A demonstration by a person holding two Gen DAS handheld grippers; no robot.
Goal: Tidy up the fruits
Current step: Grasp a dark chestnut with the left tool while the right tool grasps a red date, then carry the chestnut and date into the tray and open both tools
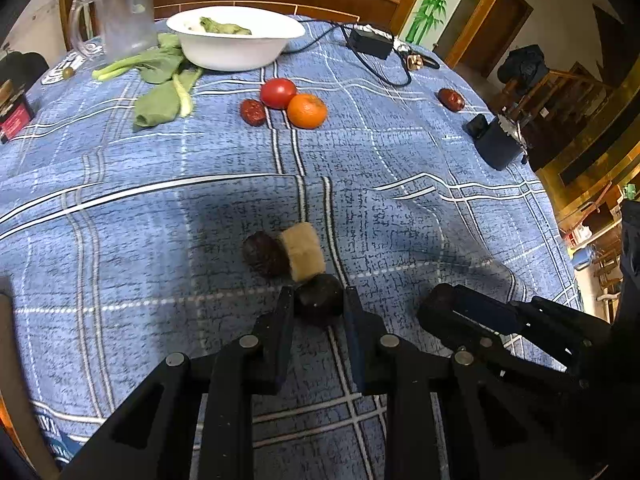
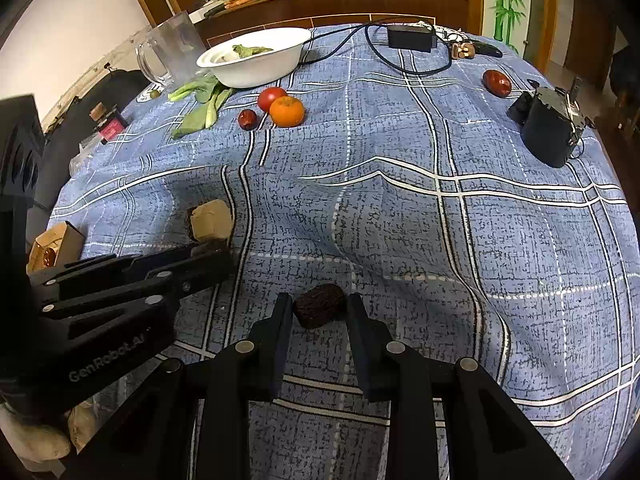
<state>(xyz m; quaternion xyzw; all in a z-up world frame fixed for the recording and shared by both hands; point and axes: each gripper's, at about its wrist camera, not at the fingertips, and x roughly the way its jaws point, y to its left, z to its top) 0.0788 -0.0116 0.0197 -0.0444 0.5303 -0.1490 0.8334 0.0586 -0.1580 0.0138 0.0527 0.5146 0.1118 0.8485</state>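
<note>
In the left wrist view my left gripper (image 1: pixel 318 300) is shut on a dark red date (image 1: pixel 319 302), low over the blue checked cloth. Just ahead of it lie another dark date (image 1: pixel 265 254) and a tan cake-like block (image 1: pixel 303 251). In the right wrist view my right gripper (image 2: pixel 319 308) has its jaws around a dark wrinkled date (image 2: pixel 320 306) that rests on the cloth; the fingers look close to it on both sides. Far off lie a tomato (image 2: pixel 271 98), an orange (image 2: pixel 287 111), a small date (image 2: pixel 247 119) and a lone date (image 2: pixel 497 82) at the right.
A white bowl (image 2: pixel 256 65) with greens, loose green leaves (image 2: pixel 202 110) and a clear jug (image 2: pixel 170 50) stand at the far left. A black adapter with cable (image 2: pixel 410 38) and a dark cup (image 2: pixel 550 128) are at the right. A cardboard box (image 2: pixel 56 246) sits at the left edge.
</note>
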